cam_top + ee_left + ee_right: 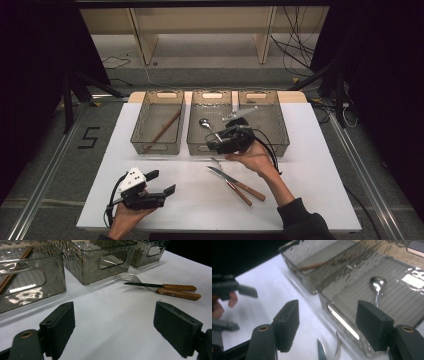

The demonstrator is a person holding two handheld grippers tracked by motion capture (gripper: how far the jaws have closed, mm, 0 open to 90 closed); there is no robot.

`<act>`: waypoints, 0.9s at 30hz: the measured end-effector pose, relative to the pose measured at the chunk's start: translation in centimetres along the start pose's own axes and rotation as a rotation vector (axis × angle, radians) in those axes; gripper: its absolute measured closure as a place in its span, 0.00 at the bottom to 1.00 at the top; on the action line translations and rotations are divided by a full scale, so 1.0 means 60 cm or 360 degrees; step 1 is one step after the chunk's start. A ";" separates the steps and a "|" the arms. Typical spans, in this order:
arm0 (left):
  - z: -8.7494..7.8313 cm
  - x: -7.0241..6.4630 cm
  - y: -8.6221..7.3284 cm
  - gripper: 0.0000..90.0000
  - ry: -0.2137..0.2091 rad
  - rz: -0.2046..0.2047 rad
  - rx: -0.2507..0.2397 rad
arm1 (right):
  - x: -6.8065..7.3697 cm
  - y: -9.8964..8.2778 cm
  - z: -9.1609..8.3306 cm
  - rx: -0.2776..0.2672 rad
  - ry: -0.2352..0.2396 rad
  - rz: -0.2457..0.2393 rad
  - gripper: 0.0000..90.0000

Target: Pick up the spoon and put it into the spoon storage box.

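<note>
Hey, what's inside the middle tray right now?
A spoon lies in the middle tray, bowl toward the far end. The right gripper hovers over the tray's near right corner, so that part of its floor is hidden.

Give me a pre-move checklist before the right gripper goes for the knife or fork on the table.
1. Right gripper open, nothing between its jaws: ok.
2. Spoon lies inside the middle bin: ok.
3. Knife and fork lie on the table, outside the bins: ok.
4. Knife free of the fork: not ok, they cross.
5. Left gripper open, away from the cutlery: ok.
6. Which bin takes the knife: cannot tell.
</note>
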State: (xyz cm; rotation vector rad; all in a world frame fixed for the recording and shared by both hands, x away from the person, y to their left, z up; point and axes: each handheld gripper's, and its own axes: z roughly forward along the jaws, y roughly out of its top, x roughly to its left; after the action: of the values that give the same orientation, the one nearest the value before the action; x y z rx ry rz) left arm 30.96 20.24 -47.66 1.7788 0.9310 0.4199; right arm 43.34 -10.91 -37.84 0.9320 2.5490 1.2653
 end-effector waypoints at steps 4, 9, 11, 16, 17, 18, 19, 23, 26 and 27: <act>0.000 0.000 0.000 0.19 -0.0008 -0.0006 -0.0003 | 0.010 -0.024 -0.011 0.0036 -0.0002 -0.0035 0.37; 0.000 0.000 0.001 0.19 -0.0015 -0.0007 -0.0011 | 0.017 -0.052 -0.023 0.0042 0.0018 -0.0039 0.35; 0.000 0.000 0.001 0.18 -0.0017 -0.0006 -0.0011 | 0.018 -0.061 -0.026 0.0040 0.0012 -0.0038 0.35; 0.000 -0.001 0.001 0.18 -0.0023 -0.0014 -0.0024 | 0.022 -0.082 -0.034 0.0050 0.0017 -0.0044 0.34; -0.001 -0.001 0.001 0.18 -0.0022 -0.0012 -0.0024 | 0.021 -0.084 -0.036 0.0043 0.0014 -0.0048 0.34; 0.000 0.000 0.001 0.18 -0.0024 -0.0014 -0.0028 | 0.022 -0.086 -0.036 0.0046 0.0018 -0.0041 0.34; 0.000 0.000 0.002 0.18 -0.0025 -0.0014 -0.0027 | 0.022 -0.089 -0.037 0.0055 0.0016 -0.0044 0.34; 0.001 0.000 0.001 0.18 -0.0023 -0.0015 -0.0024 | 0.020 -0.101 -0.038 0.0087 0.0008 -0.0034 0.34; 0.001 0.000 0.002 0.18 -0.0020 -0.0018 -0.0022 | 0.017 -0.112 -0.040 0.0108 0.0001 -0.0032 0.34; 0.002 0.000 0.002 0.18 -0.0017 -0.0020 -0.0025 | 0.017 -0.115 -0.041 0.0114 0.0006 -0.0028 0.34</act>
State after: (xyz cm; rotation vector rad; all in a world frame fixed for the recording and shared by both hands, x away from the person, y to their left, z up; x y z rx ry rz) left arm 31.07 20.16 -47.58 1.7586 0.9283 0.4080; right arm 38.40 -15.07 -41.40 0.9193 2.6153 1.1794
